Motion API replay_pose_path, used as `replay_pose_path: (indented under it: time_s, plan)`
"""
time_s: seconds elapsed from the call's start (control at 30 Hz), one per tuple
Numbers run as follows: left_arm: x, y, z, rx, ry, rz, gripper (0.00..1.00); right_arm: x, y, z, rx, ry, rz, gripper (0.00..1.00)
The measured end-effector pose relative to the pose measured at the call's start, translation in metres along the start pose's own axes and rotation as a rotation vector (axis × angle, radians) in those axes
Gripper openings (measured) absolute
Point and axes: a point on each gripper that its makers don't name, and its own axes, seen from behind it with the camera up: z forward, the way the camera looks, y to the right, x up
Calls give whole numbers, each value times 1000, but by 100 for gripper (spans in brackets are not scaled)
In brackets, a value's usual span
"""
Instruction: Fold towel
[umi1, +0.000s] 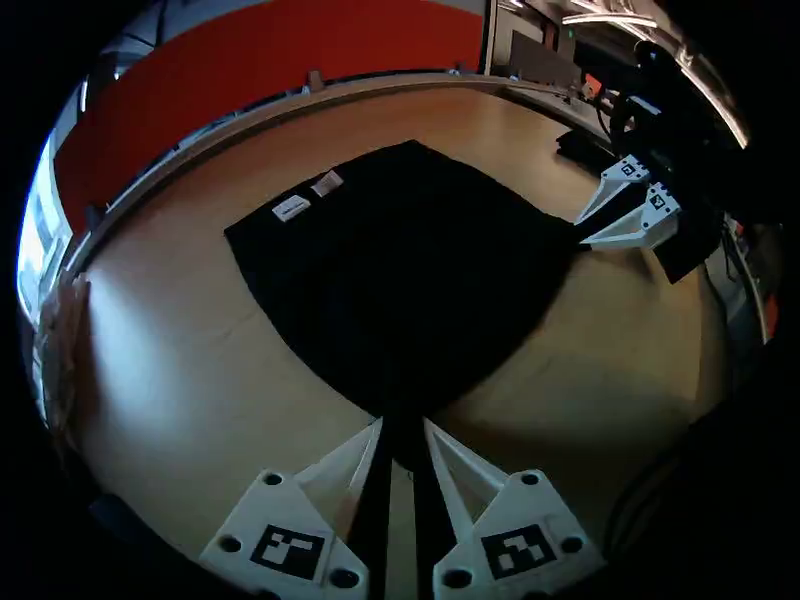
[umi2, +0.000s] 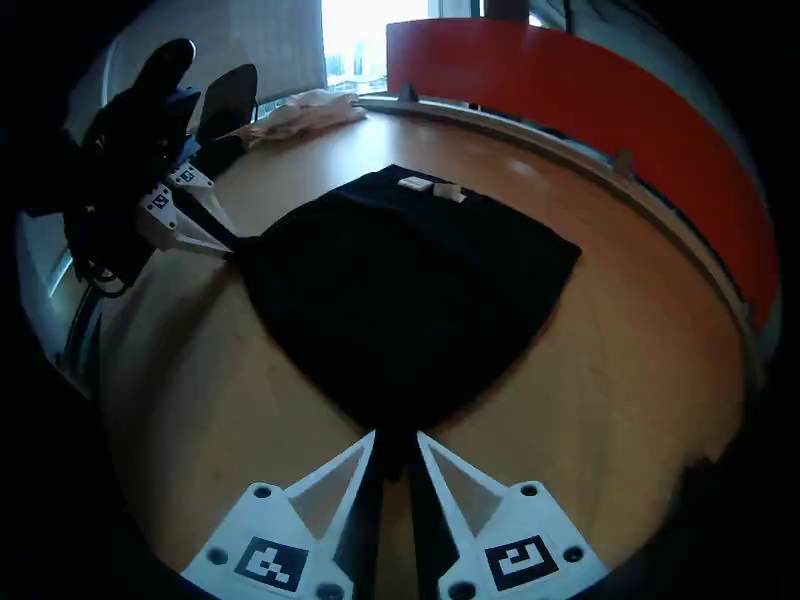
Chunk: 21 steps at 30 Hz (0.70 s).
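Nearest us, the left gripper (umi1: 402, 432) has its jaws drawn almost closed on 1 corner of the towel (umi1: 400, 270). The right gripper (umi2: 398, 442) pinches the neighbouring corner the same way. The towel lies flat on the table (umi1: 170, 360) — black, with 2 tags (umi1: 292, 208) near a far corner. We judge it soft, light and limp: it will sag when lifted and drag on the wood, and nothing about it is fragile. Corners are the proper hold, as taken. Both grippers sit low — fingers close to the tabletop, pointing inward across the cloth.
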Motion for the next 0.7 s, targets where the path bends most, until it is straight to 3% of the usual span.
replay_pose_path:
  time_s: [0.4,0.7]
  plan:
    - [29,-5,-31,24,53,-37,12,32,-4,-27,-17,68,-1,14]
    - [42,-2,-58,45,64,-31,12,55,-10,-53,-14,101,-10,14]
